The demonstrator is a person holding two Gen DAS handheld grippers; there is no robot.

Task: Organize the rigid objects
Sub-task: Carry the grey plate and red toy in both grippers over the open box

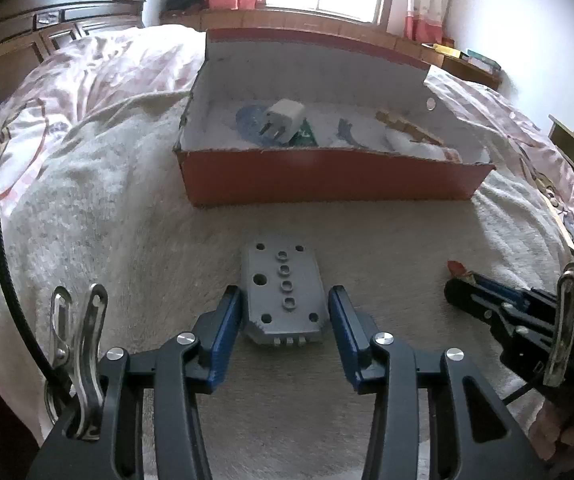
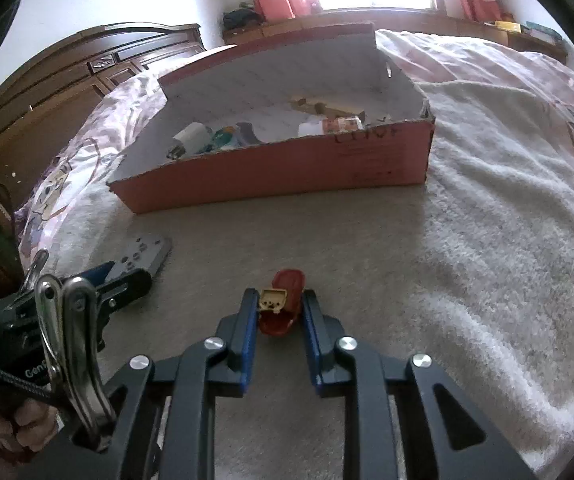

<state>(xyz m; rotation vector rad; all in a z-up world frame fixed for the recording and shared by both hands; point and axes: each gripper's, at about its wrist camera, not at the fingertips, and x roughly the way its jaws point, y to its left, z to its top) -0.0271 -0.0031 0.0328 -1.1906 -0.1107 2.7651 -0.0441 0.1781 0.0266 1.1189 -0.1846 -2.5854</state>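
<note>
A grey plastic plate with holes (image 1: 283, 294) lies on the white blanket, between the blue pads of my left gripper (image 1: 285, 312); the jaws stand at its two sides, small gaps still showing. The plate also shows in the right wrist view (image 2: 139, 258). A small red toy with a tan part (image 2: 283, 304) lies between the jaws of my right gripper (image 2: 281, 312), the pads close at both sides. Behind stands the open red cardboard box (image 1: 327, 176), also in the right wrist view (image 2: 287, 172), holding a white plug adapter (image 1: 283, 120), a blue disc and wooden pieces (image 1: 403, 124).
The box's raised flap (image 1: 307, 68) stands at its far side. The right gripper (image 1: 499, 308) shows at the right of the left view. A wooden headboard (image 2: 67, 80) is at the left, a window sill with books (image 1: 467, 56) behind. The blanket (image 2: 487, 200) covers the bed.
</note>
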